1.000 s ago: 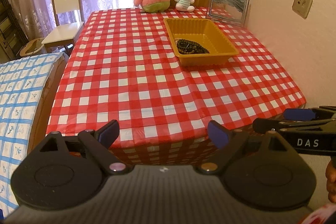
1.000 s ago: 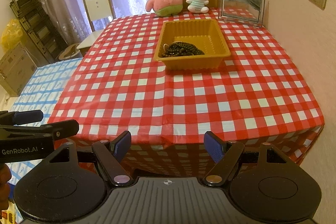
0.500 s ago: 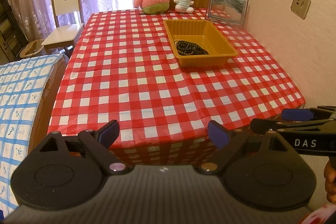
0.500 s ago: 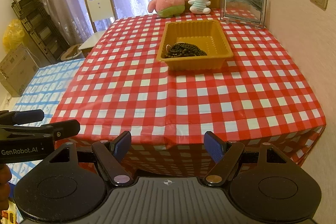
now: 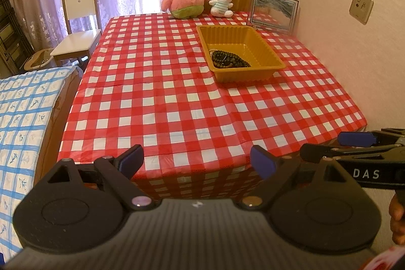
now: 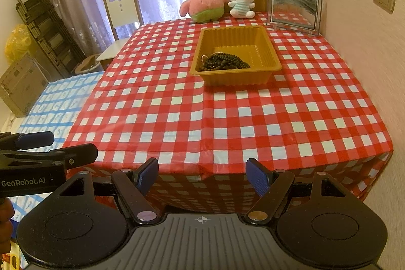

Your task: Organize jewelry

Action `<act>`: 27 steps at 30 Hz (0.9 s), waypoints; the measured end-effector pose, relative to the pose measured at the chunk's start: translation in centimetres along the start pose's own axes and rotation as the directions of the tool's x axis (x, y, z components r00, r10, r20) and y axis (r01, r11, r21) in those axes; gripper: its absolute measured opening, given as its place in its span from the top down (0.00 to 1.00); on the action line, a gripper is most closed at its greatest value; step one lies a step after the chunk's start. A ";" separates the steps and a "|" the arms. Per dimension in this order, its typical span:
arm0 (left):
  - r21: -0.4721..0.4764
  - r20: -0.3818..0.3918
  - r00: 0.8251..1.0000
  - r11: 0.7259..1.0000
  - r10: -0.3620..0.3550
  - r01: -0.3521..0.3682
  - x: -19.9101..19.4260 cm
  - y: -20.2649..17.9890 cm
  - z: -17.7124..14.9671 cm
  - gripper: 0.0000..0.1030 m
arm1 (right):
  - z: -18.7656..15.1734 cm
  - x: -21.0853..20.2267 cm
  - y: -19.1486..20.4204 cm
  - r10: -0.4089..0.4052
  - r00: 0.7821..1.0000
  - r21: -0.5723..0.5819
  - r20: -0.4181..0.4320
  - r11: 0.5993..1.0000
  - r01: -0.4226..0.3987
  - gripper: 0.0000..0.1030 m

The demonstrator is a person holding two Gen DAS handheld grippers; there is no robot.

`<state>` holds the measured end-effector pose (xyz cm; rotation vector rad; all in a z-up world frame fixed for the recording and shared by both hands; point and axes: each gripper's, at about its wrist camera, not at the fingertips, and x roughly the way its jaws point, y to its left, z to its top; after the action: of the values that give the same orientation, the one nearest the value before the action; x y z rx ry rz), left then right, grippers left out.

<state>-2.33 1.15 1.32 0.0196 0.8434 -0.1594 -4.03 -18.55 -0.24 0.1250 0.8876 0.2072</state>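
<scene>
One yellow tray [image 6: 272, 52] holds dark bead strands [image 6: 222, 62]; both grippers' jaws spread, empty.

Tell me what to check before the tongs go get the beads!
1. Left tongs open and empty: ok.
2. Right tongs open and empty: ok.
3. Dark beads lie inside the yellow tray, near its front wall: ok.
4. Checkered tablecloth between tongs and tray has nothing in the way: ok.
5. Tongs close enough to grab: not ok, both sit off the table's near edge.
6. Beads tangled or one strand: cannot tell.
</scene>
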 end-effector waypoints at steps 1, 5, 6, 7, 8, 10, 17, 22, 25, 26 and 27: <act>0.001 0.000 1.000 1.000 0.000 0.000 0.0 0.0 0.0 0.13 | 0.0 0.0 0.0 0.000 1.000 0.000 0.000 1.000 0.000 0.26; 0.003 0.003 1.000 1.000 0.000 0.000 -0.2 0.0 0.2 0.13 | 0.0 0.0 0.0 0.000 1.000 0.001 0.000 1.000 0.000 0.26; 0.003 0.003 1.000 1.000 -0.001 0.001 -0.3 0.0 0.3 0.13 | -0.1 0.0 0.0 0.000 1.000 0.001 0.000 1.000 0.000 0.26; 0.003 0.004 1.000 1.000 -0.001 0.001 -0.3 -0.1 0.4 0.13 | -0.1 0.0 0.0 0.000 1.000 0.001 0.000 1.000 0.000 0.26; 0.003 0.003 1.000 1.000 0.000 0.000 -0.3 -0.1 0.3 0.13 | -0.1 0.0 0.0 0.000 1.000 0.001 0.000 1.000 0.000 0.26; 0.003 0.003 1.000 1.000 -0.001 0.001 -0.4 -0.1 0.4 0.13 | -0.1 0.0 0.0 0.000 1.000 0.001 0.000 1.000 0.000 0.26; 0.002 0.004 1.000 1.000 0.000 0.000 -0.3 -0.1 0.3 0.13 | -0.1 0.0 -0.1 0.000 1.000 0.001 0.001 1.000 0.000 0.26; 0.003 0.005 1.000 1.000 -0.001 0.001 -0.3 -0.1 0.2 0.13 | 0.0 -0.1 0.1 0.002 1.000 0.000 0.002 1.000 -0.002 0.26; 0.003 0.005 1.000 1.000 -0.001 0.001 -0.4 -0.1 0.3 0.13 | 0.0 -0.1 0.1 0.002 1.000 0.000 0.001 1.000 -0.002 0.26; 0.003 0.005 1.000 1.000 0.000 0.000 -0.4 -0.1 0.2 0.13 | 0.0 -0.1 0.1 0.002 1.000 0.000 0.001 1.000 -0.002 0.26; 0.003 0.005 1.000 1.000 0.000 0.000 -0.3 -0.2 0.2 0.13 | 0.0 -0.1 0.1 0.002 1.000 0.000 0.002 1.000 -0.002 0.26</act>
<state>-2.45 1.01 1.69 0.0219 0.8385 -0.1601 -4.10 -18.46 -0.18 0.1259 0.8858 0.2087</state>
